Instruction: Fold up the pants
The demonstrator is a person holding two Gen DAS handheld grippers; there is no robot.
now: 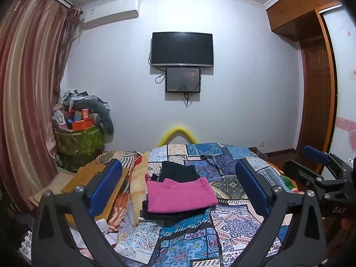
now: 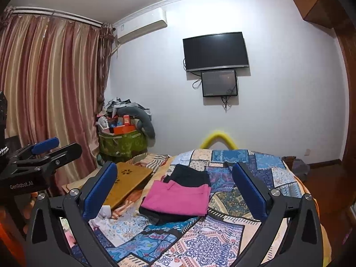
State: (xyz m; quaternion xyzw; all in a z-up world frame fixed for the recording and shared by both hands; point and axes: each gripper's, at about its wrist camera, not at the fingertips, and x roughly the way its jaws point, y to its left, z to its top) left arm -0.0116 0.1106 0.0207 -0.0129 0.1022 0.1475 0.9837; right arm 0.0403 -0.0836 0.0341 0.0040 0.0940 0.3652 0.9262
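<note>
A: Going left to right, what do you see?

B: Far left, the striped curtain (image 1: 26, 84), then a heaped green basket (image 1: 80, 142) in the corner. On the near left of the bed lies a wooden lap tray (image 2: 131, 178). Then the left tool (image 1: 178, 184), jaws spread wide, nothing between its blue pads.

A: And the pants?

B: The pink pants (image 1: 180, 194) lie in the middle of the patchwork quilt (image 1: 222, 227), folded into a flat rectangle. They sit on top of a dark garment (image 1: 178, 215) whose edge shows beneath, and another dark folded piece (image 1: 179, 171) lies just behind, touching them.

A: The other side?

B: The right tool (image 2: 174, 189) is also wide open and empty, held above the quilt with the pink pants ahead of it. Neither tool touches cloth.

A: So which step is this?

B: I judge the fold of the pink pair is finished and let go; the stack looks tidy. If more is wanted, the next move calls for bringing both tools down on an unfolded pair, gripping at the waistband corners, without dragging the stack askew. I see no loose pants on the quilt, so the task may be at its end.
</note>
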